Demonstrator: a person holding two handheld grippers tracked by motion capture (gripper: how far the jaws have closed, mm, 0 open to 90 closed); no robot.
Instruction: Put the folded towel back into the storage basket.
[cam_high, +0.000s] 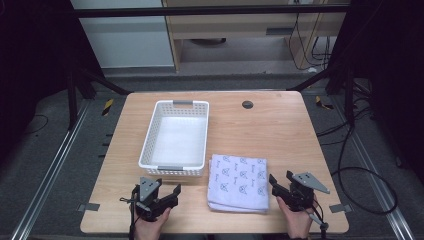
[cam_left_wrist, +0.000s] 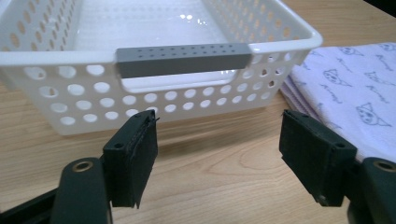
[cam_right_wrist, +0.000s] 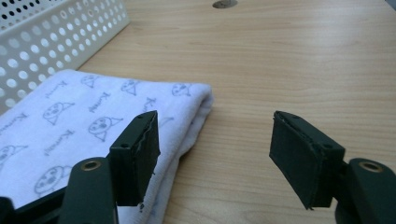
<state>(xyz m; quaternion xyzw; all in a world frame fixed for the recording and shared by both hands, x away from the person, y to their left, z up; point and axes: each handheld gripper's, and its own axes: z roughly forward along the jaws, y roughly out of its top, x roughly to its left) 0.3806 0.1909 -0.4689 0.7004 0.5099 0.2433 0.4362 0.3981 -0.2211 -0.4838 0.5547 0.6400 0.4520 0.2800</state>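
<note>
White perforated basket (cam_high: 174, 139) sits empty mid-surface, toward the left edge. Folded lilac cloth (cam_high: 238, 182) lies just beside its near right corner, close to the near edge. Left gripper (cam_high: 157, 196) near the near-left corner, jaws wide, holding nothing. Right gripper (cam_high: 281, 183) touches the cloth's right side, jaws wide, holding nothing.

Wood, plastic and cloth surfaces being shown.
Matt wood-grain table (cam_high: 280, 130), glossy perforated white plastic basket (cam_left_wrist: 187, 100), and soft printed cloth (cam_right_wrist: 70, 116) are being seen.
</note>
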